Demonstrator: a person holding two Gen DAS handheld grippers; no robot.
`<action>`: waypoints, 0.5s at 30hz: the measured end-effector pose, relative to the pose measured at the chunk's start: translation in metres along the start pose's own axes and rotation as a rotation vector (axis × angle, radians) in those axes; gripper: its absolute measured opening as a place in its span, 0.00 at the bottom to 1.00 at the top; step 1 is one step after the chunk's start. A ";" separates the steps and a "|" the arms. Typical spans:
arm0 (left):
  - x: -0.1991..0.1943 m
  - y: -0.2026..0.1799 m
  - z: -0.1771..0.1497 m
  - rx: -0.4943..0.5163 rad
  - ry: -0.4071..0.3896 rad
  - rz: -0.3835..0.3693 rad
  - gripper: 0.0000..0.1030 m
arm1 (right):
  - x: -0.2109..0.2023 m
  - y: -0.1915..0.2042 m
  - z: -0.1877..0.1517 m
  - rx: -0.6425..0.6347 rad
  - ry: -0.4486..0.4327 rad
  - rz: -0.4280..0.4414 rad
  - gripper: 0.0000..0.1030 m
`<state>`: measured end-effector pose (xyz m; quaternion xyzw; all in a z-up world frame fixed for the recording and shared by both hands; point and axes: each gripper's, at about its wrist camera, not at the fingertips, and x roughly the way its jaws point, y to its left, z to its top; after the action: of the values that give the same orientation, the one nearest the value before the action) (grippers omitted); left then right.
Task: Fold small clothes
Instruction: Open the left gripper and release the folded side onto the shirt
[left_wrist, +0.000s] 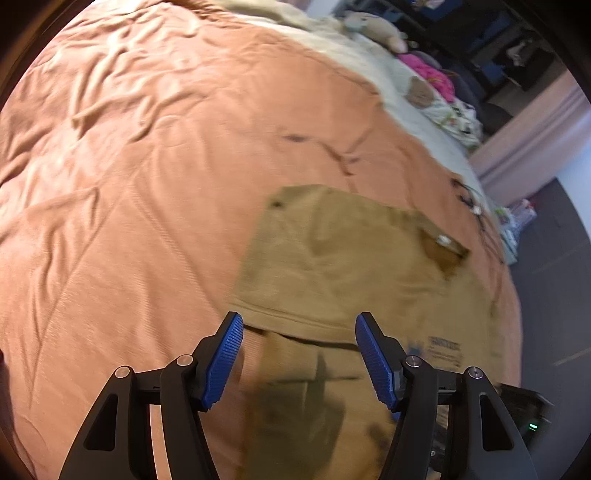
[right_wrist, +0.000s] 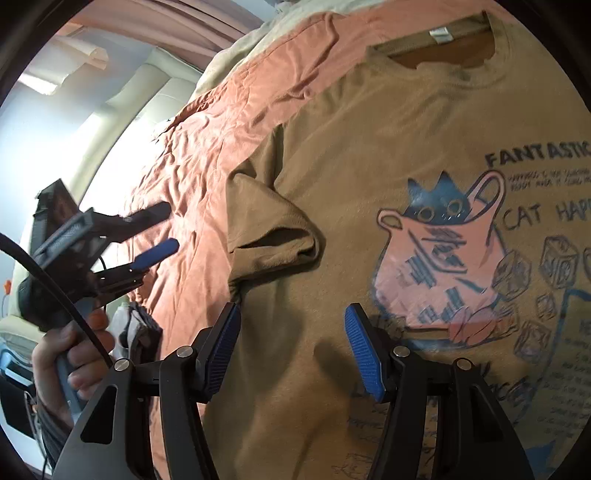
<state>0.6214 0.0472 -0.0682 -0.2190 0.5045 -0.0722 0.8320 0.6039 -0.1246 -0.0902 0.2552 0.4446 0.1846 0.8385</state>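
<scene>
1. Bed cover (left_wrist: 129, 166): orange-pink, wrinkled, filling most of both your views; a pale sheet (left_wrist: 369, 62) lies at its far edge.
2. T-shirt (right_wrist: 369, 155): tan, spread print-side up on the cover, neck opening (right_wrist: 447, 51) away from you in the right wrist view. A cat-in-a-pot picture (right_wrist: 439, 258) with lettering sits on the chest. One short sleeve (right_wrist: 266, 232) is turned in onto the body, its cuff gaping.
3. Your right gripper (right_wrist: 291, 325): above the shirt's lower body, blue pads spread, nothing between them.
4. Your left gripper (left_wrist: 299, 328): above a folded edge of the shirt, pads likewise spread and empty. From the right wrist view it (right_wrist: 168, 229) is over the cover beside the sleeve, held in your left hand (right_wrist: 70, 354).
5. Clothes pile (left_wrist: 439, 85): pink and patterned, at the bed's far corner, well apart.
</scene>
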 end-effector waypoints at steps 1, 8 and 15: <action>0.004 0.004 0.000 -0.003 0.002 0.009 0.63 | 0.000 0.000 0.001 -0.005 -0.002 -0.010 0.55; 0.050 0.024 0.005 -0.026 0.045 0.047 0.59 | -0.003 0.000 0.001 -0.027 -0.008 -0.035 0.55; 0.073 0.027 0.008 0.025 0.055 0.090 0.23 | -0.008 -0.006 0.002 -0.034 -0.013 -0.057 0.55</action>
<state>0.6609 0.0487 -0.1356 -0.1836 0.5355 -0.0468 0.8230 0.6016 -0.1337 -0.0876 0.2293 0.4431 0.1665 0.8505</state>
